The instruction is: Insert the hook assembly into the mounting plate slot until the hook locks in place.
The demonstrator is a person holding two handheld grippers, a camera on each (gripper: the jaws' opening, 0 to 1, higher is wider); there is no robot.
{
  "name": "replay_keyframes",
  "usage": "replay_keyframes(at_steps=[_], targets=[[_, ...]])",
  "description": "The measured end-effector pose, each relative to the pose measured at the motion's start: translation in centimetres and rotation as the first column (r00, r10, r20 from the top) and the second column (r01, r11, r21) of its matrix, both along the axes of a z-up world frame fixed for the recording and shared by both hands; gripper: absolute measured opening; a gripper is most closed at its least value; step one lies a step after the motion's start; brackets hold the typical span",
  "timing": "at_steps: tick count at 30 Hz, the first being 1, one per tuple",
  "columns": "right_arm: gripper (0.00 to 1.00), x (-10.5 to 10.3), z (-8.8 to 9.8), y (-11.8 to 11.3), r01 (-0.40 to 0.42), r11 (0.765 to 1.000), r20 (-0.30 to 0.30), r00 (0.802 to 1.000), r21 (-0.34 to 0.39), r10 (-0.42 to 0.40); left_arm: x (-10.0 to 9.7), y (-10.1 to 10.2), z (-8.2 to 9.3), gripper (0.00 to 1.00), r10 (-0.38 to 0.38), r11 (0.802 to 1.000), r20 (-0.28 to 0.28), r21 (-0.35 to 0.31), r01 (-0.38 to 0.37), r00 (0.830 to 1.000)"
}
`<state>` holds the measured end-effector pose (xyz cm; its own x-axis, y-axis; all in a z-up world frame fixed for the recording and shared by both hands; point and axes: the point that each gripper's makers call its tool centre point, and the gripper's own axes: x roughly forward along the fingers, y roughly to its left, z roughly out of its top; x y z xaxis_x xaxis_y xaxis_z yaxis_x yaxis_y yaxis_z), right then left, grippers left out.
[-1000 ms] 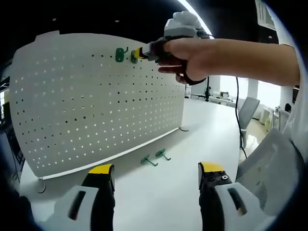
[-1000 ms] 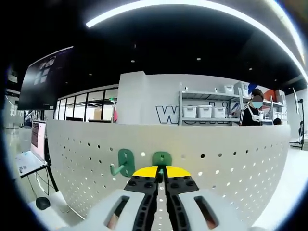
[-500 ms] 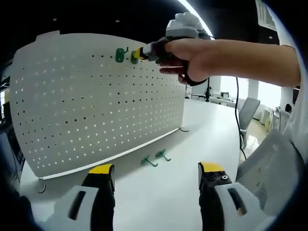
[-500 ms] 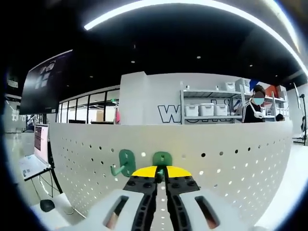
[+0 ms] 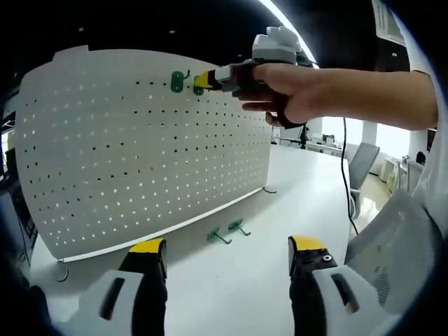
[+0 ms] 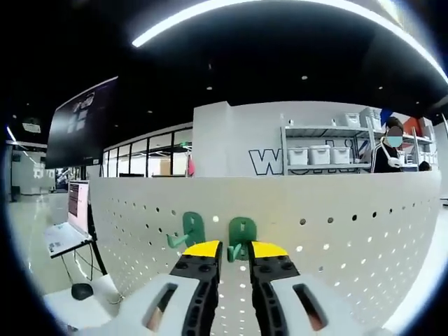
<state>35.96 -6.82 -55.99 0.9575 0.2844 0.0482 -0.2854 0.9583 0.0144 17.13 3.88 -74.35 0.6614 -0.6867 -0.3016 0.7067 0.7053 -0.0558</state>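
Near the top edge of the white perforated metal pegboard (image 6: 336,238), the right gripper (image 6: 234,250) has its yellow-tipped jaws slightly parted around a green plastic hook (image 6: 241,234), apparently seated in the board. A second green hook (image 6: 187,229) hangs just beside it. Low over the white table (image 5: 308,182), the left gripper (image 5: 227,246) stands wide apart, with two loose green hooks (image 5: 228,232) lying nearby.

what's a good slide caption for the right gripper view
Right gripper open just in front of the second green hook on the white pegboard, beside the first hook.

Two green hooks (image 6: 241,234) hang side by side on the white pegboard (image 5: 140,147).
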Motion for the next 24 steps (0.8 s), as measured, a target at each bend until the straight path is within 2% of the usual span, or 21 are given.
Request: replay_keyframes(at_steps=[2,4,11,13,21,24], targets=[[0.18,-0.1,-0.2,0.2,-0.030,1.000,-0.007,1.000,-0.003,0.030,0.0,-0.1,0.0,0.73,-0.003,1.000,0.000,-0.001,0.003,1.000],[0.21,-0.3,-0.2,0.7,-0.062,0.997,0.004,0.998,-0.038,0.062,0.0,-0.3,0.0,0.73,-0.008,1.000,0.002,0.002,0.008,1.000],[0.39,-1.0,-0.5,1.2,-0.127,0.992,0.007,0.992,-0.026,0.127,0.0,-0.5,0.0,0.74,-0.010,1.000,0.001,0.001,0.010,1.000],[0.43,-1.2,-0.6,1.5,-0.146,0.988,0.010,0.989,-0.043,0.146,-0.1,-0.5,-0.1,0.74,-0.011,1.000,0.000,0.005,0.011,1.000],[0.64,-1.7,-0.9,2.1,-0.181,0.983,0.010,0.983,-0.023,0.182,-0.1,-0.4,-0.2,0.74,-0.009,1.000,-0.003,0.008,0.009,1.000],[0.67,-1.9,-1.0,2.3,-0.193,0.981,0.010,0.981,-0.023,0.193,-0.1,-0.4,-0.2,0.74,-0.010,1.000,-0.002,0.008,0.010,1.000]])
